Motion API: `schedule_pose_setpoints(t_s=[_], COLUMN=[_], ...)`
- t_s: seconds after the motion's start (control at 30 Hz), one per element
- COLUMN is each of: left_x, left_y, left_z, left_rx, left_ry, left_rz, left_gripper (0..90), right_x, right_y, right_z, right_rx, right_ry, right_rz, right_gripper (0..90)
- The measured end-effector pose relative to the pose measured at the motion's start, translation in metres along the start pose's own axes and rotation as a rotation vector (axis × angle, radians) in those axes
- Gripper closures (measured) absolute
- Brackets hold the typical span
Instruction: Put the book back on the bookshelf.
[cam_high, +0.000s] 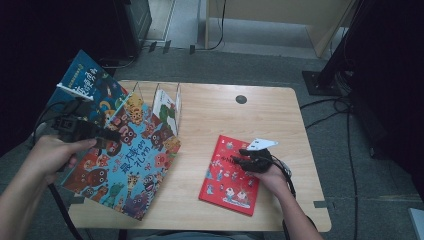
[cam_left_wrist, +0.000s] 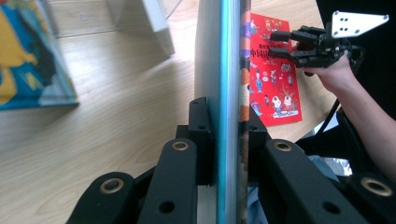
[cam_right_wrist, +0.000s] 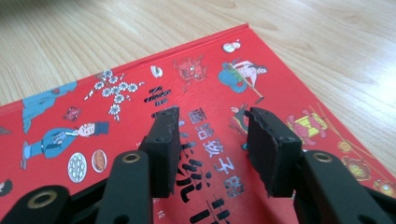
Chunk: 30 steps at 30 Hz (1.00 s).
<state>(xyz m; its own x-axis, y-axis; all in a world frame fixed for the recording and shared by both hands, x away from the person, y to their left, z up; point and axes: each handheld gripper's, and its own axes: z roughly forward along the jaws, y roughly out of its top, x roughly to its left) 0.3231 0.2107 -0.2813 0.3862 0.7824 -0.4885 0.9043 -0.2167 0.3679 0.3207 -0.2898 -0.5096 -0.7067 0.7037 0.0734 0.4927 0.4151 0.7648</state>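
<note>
Left gripper (cam_left_wrist: 229, 140) is clamped on the animal picture book (cam_high: 127, 160); in the left gripper view both fingers (cam_left_wrist: 201, 135) press flat on the book's covers, edge-on between them. The book hangs tilted over the left part of the bench (cam_high: 225, 115), its top corner against the clear book rack (cam_high: 167, 102) at the back left. Another blue book (cam_high: 92, 85) leans behind it.

Right gripper (cam_right_wrist: 212, 140) hovers over the red book (cam_high: 230, 175), fingers (cam_right_wrist: 163, 140) roughly half apart, nothing between them, the cover showing through the gap. I can't tell whether the tips touch the cover. The red book lies flat on the right half of the bench, long axis running from near edge toward the back, tilted slightly. It sits directly under the right fingers, well apart from the left hand, so the right hand is the nearer one by far.

My read: the key relation is that the fingers point down onto the flat face, not at an edge. To take the red book I'd have to reach a side, probably the right long edge beside the hand, and get one finger under it. Risk: fingers skid on the glossy cover.
</note>
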Motion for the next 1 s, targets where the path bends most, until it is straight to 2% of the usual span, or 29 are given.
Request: schedule_pose_setpoints(t_s=[0.07,0.47,0.63,0.8,1.0], left_x=[0.004,0.028,0.029,0.03,0.045], left_y=[-0.003,-0.016,-0.021,-0.029,-0.034], left_z=[-0.004,-0.034,-0.041,-0.05,-0.059], left_rx=[-0.011,-0.061,-0.058,-0.053,-0.058], left_ry=[0.002,-0.004,-0.013,0.016,0.066], left_rz=[-0.015,-0.067,-0.069,-0.076,-0.122], left_gripper=[81.0,80.7,81.0,81.4,81.3], right_x=[0.001,0.002,0.004,0.004,0.004], right_y=[-0.001,-0.001,-0.001,-0.001,0.0], right_z=[0.001,0.001,0.002,0.002,0.002], right_rx=[-0.005,-0.002,0.0,0.0,0.0], right_ry=[-0.005,-0.013,-0.02,-0.02,-0.02], right_rz=[-0.015,-0.027,-0.041,-0.041,-0.041], right_gripper=[53.1,52.3,52.2,52.3,53.1])
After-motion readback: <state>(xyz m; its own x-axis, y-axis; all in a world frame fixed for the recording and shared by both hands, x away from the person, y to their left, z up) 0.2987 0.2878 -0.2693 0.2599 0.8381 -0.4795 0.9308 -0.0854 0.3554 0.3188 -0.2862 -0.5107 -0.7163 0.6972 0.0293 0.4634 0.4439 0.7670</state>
